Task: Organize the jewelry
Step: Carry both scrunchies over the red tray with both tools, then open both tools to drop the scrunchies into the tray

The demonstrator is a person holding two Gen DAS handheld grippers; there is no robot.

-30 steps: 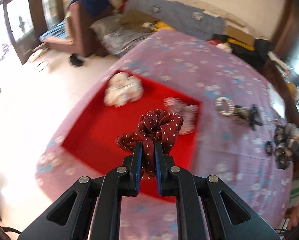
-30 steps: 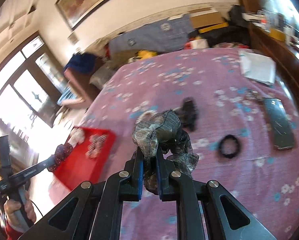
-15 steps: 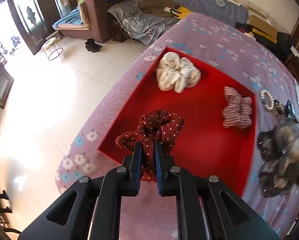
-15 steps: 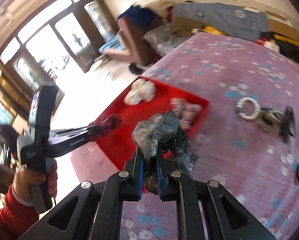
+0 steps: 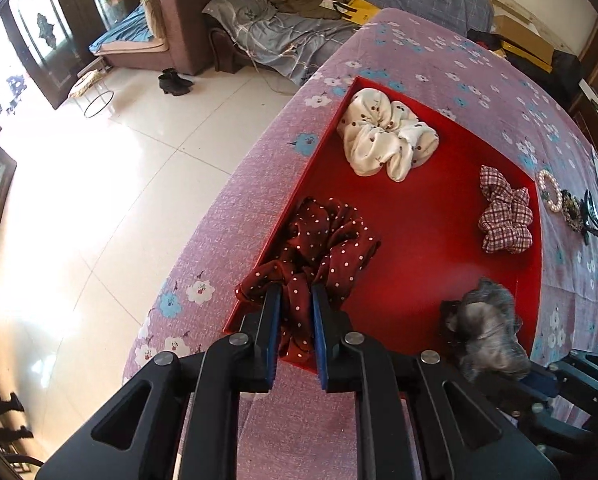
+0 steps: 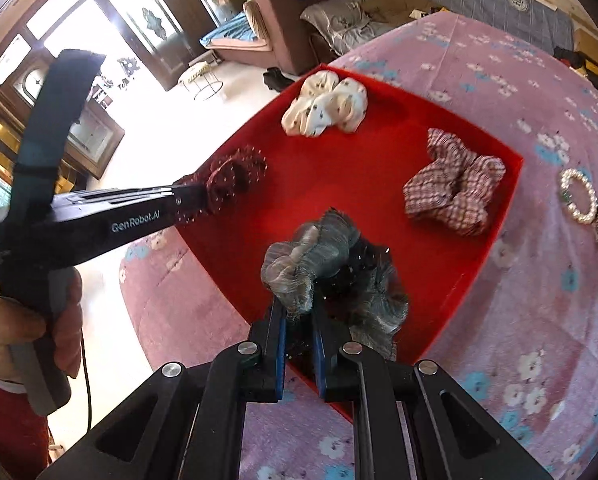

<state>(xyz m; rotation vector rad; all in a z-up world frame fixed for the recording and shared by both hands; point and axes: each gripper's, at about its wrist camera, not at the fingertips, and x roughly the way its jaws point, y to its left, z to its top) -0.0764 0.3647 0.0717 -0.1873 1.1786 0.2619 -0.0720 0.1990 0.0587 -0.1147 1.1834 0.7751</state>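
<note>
Both tools are loaded & over the red tray [image 5: 537, 264], so this looks like the drop-off step for two scrunchies at once.

Left tool [image 5: 295, 300]: jaws narrow, pinching the dark red dotted scrunchie [image 5: 323, 240]. It hangs at the tray's near-left corner, part of the cloth over the left wall; can't tell if it touches the floor of the tray yet.

Right tool [image 6: 299, 312]: jaws narrow, pinching the grey scrunchie [image 6: 319, 256] w/ its dark sparkly part, over the near-right part of the tray. Contact w/ the tray floor unclear here too.

Already in the tray: white scrunchie [image 5: 383, 136] at the far end, checked scrunchie [image 5: 503, 216] by the right wall, both well apart from the held ones.

Still out on the purple flowered cloth of the desk [image 6: 539, 320], right of the tray: pearl bracelet [image 6: 579, 196] & a few dark bits just beside it, too small to ID.

Next, I'd judge: nudge the red one inward so it clears the left wall, lower both, open jaws, lift straight up so soft cloth doesn't snag on the pads. Then go for the bracelet etc. Task approx. midway.
</note>
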